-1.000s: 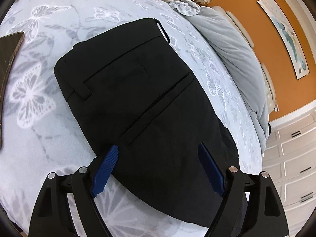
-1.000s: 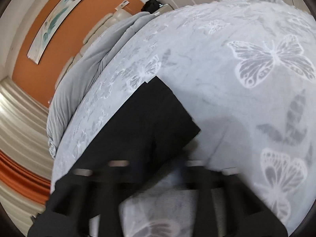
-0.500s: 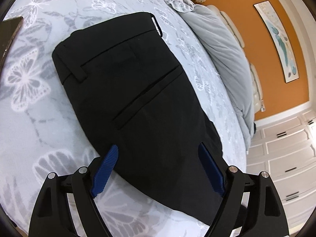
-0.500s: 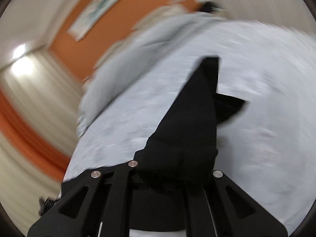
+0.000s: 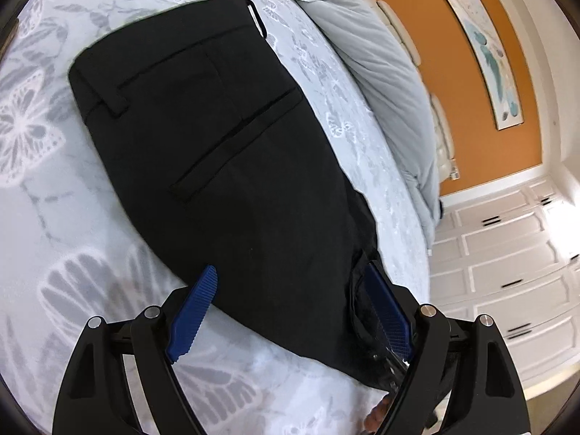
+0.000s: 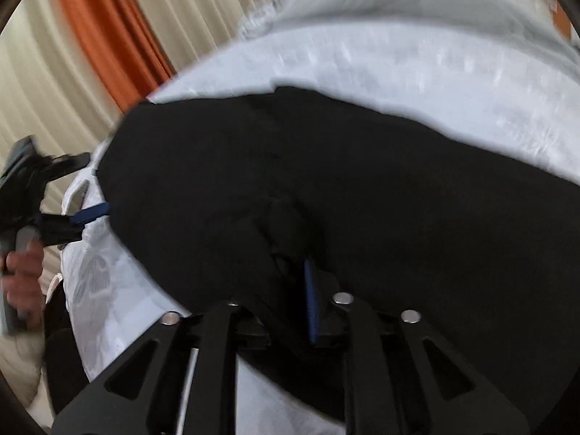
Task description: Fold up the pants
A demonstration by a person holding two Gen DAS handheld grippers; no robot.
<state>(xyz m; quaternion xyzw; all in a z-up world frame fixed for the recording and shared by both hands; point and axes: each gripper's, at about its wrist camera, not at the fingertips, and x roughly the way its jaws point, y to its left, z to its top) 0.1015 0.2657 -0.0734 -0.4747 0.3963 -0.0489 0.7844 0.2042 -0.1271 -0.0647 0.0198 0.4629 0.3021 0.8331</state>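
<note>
Black pants [image 5: 224, 137] lie flat on the butterfly bedspread [image 5: 72, 217], waistband at the far end, back pocket up. My left gripper [image 5: 290, 308] stands open over their near part, blue pads wide apart and empty. A doubled-over layer of the cloth [image 5: 359, 290] lies beside its right pad. In the blurred right wrist view the pants [image 6: 362, 181] fill the middle. My right gripper [image 6: 279, 279] has its jaws opening, with a bunch of black cloth loose between them. One blue pad [image 6: 310, 301] shows; the other finger is under the cloth.
A hand [image 6: 21, 279] holds the left gripper at the left edge of the right wrist view. A grey duvet [image 5: 380, 83] runs along the far side of the bed. White cabinets [image 5: 507, 253] and an orange wall stand beyond, with curtains [image 6: 108, 36] on another side.
The right gripper shut on the pant leg end, swung it across the bed onto the upper part of the pants, and its jaws have parted. The left view tilted slightly.
</note>
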